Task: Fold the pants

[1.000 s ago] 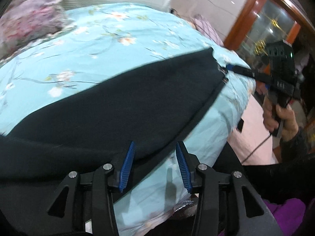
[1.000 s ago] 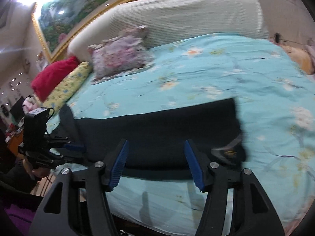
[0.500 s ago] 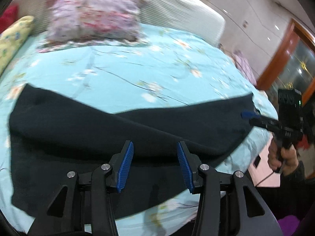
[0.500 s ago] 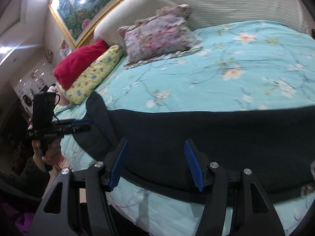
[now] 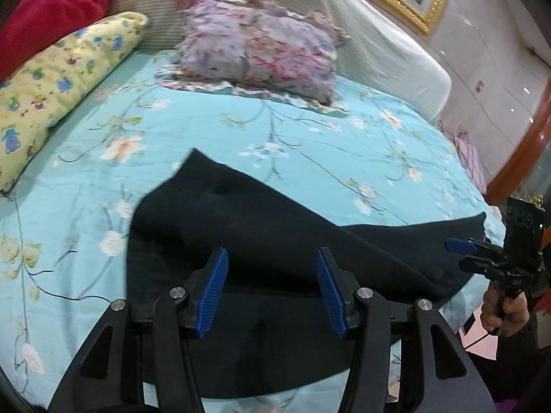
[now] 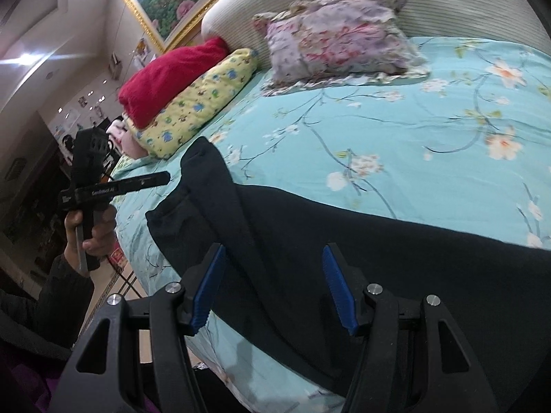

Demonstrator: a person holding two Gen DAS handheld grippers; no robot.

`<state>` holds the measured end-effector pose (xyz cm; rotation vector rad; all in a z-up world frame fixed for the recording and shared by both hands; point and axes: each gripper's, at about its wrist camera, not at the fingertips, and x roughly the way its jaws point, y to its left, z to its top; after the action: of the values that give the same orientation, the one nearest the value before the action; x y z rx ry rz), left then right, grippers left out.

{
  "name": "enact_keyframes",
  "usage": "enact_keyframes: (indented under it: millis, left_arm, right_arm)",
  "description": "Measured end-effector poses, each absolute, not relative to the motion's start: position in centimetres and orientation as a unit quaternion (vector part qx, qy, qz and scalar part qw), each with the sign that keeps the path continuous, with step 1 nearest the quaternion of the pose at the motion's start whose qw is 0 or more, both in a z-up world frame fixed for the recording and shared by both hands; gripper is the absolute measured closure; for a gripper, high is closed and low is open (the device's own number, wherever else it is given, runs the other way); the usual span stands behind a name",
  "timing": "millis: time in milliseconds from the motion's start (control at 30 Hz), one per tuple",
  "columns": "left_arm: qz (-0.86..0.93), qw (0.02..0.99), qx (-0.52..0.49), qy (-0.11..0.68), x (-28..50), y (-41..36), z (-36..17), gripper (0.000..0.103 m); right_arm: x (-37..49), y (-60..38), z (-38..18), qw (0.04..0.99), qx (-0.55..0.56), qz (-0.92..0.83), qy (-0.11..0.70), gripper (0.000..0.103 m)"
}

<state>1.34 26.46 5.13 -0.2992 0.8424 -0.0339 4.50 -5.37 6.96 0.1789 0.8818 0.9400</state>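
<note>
Black pants (image 5: 261,241) lie along the near edge of the bed, one layer folded over the other with a raised fold line; they also show in the right wrist view (image 6: 378,258). My left gripper (image 5: 272,282) is open and empty, just above the pants near their left end. My right gripper (image 6: 273,285) is open and empty above the pants near the bed's edge. The right gripper also shows at the far right of the left wrist view (image 5: 461,247), off the pants' end. The left gripper shows in the right wrist view (image 6: 162,179), beside the pants' left end.
The bed has a light blue floral sheet (image 5: 310,130). A floral pillow (image 5: 261,51), a yellow pillow (image 5: 58,79) and a red cushion (image 5: 44,10) lie by the white headboard (image 5: 396,44). The floor drops off past the bed's near edge (image 6: 137,275).
Both cameras have swung toward the head of the bed. The pants now lie with one layer folded over. Both grippers stay open.
</note>
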Motion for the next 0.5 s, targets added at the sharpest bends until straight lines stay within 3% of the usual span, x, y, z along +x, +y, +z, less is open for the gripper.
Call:
enact_keyframes:
  millis: [100,267,500]
  left_arm:
    - [-0.008,0.903,-0.145,0.405,1.5,27.3,5.2,0.048]
    - [0.010,0.906,-0.140,0.400,2.4,29.2,5.4,0.035]
    - [-0.003,0.893,-0.156,0.423,5.7,33.0,4.4,0.032]
  right_arm:
    - [4.9,-4.2,7.0,0.791,0.077,0.444,0.413,0.043]
    - [5.7,-2.6,6.9,0.778,0.074,0.460,0.422,0.043]
    - [7.1,-0.4,6.3,0.758,0.074,0.475,0.440,0.043]
